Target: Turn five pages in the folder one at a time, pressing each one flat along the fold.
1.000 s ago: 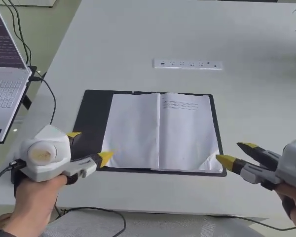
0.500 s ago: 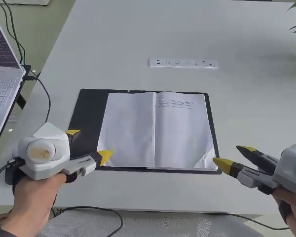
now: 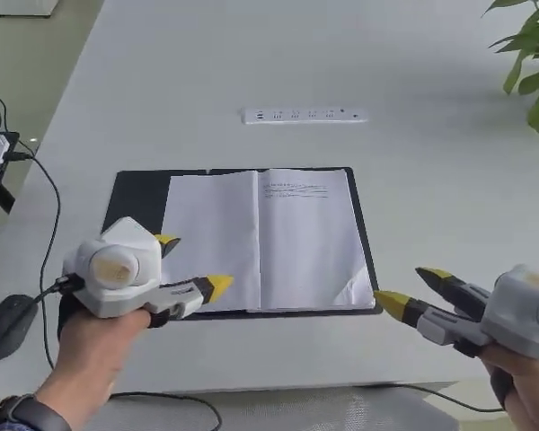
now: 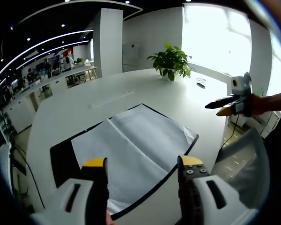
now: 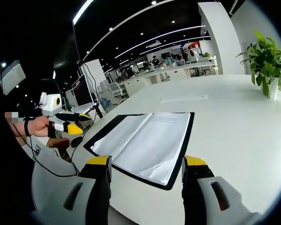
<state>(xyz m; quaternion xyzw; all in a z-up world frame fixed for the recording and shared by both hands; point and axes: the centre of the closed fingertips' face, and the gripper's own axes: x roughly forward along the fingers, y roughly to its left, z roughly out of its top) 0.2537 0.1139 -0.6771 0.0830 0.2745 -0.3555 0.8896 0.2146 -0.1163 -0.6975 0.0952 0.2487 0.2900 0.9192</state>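
- Left gripper (image 3: 193,263) is nearest, jaws apart and empty, at the folder's near-left edge. Right gripper (image 3: 407,287) is likewise parted and empty, just off the near-right corner.
- Folder (image 3: 136,193) lies open flat, mid-table. The lifted corner (image 3: 355,289) of the right page looks the best pinch point: take one sheet only, grip lightly, sweep it across, then press along the fold (image 3: 258,238).
- Cable (image 3: 47,235) runs at left, apart from the folder.
- Beyond: power strip (image 3: 304,115), plant (image 3: 530,63). Nothing seems to block the turn.

Nothing legible anywhere. In the open folder (image 3: 136,193) the right-hand page (image 3: 310,251) bears a few short lines of dark print near its top edge; characters too small to make out in the head view, a faint grey smear in both gripper views.
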